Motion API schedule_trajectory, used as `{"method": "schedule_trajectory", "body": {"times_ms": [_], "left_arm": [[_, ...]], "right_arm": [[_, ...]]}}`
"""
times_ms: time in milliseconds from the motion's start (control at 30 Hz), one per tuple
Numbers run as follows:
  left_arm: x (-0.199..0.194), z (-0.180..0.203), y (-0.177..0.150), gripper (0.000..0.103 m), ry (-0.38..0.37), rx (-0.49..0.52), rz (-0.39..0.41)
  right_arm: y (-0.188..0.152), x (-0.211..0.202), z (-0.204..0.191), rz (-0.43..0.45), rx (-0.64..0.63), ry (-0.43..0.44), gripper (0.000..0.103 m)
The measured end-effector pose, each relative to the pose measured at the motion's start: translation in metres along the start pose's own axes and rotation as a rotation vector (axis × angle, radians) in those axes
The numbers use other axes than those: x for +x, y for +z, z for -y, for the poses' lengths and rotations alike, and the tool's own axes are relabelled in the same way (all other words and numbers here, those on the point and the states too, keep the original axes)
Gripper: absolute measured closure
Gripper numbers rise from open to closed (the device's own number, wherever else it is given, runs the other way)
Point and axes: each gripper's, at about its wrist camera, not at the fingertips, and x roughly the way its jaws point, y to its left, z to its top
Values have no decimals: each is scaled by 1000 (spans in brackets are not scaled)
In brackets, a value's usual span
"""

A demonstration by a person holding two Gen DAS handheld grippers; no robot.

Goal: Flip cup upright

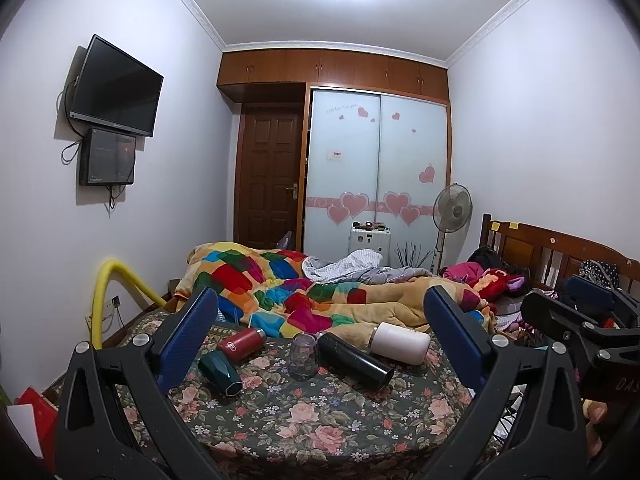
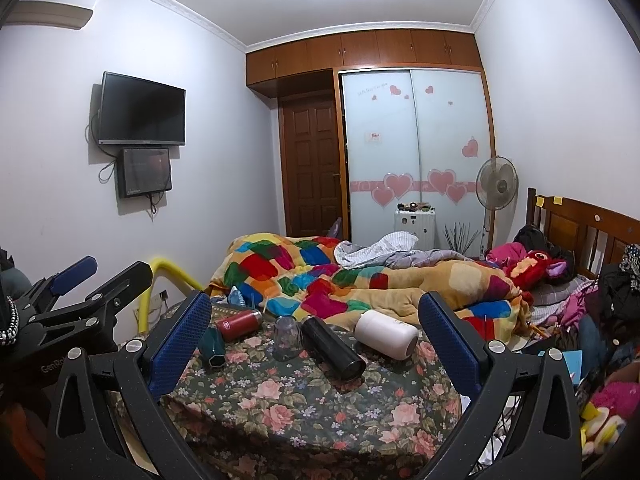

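Observation:
A clear glass cup (image 1: 303, 356) stands mouth-down on the floral cloth (image 1: 312, 412); it also shows in the right wrist view (image 2: 286, 338). Around it lie a red flask (image 1: 241, 343), a dark green faceted cup (image 1: 219, 373), a black flask (image 1: 355, 360) and a white flask (image 1: 399, 343), all on their sides. My left gripper (image 1: 320, 332) is open and empty, held back from the cups. My right gripper (image 2: 316, 328) is open and empty, also short of them. The right gripper shows at the right edge of the left wrist view (image 1: 576, 320).
A rumpled colourful quilt (image 1: 304, 292) lies just behind the cups. A yellow tube (image 1: 116, 292) curves at the left. A wooden headboard (image 1: 560, 256) and a pile of clothes and toys stand at the right. A fan (image 1: 452, 208) stands by the wardrobe.

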Motion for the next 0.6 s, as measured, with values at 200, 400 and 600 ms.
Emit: {"method": "schedule_trajectory", "body": {"times_ms": [200, 400, 600], "left_arm": [[2, 0, -1, 0, 1, 3, -4], [2, 2, -1, 0, 4, 3, -4], [6, 1, -3, 0, 3, 0, -11]], "right_arm": [[0, 1, 0, 0, -1, -1, 0], [-1, 2, 0, -3, -2, 1, 0], [-1, 2, 0, -4, -2, 1, 0]]}}
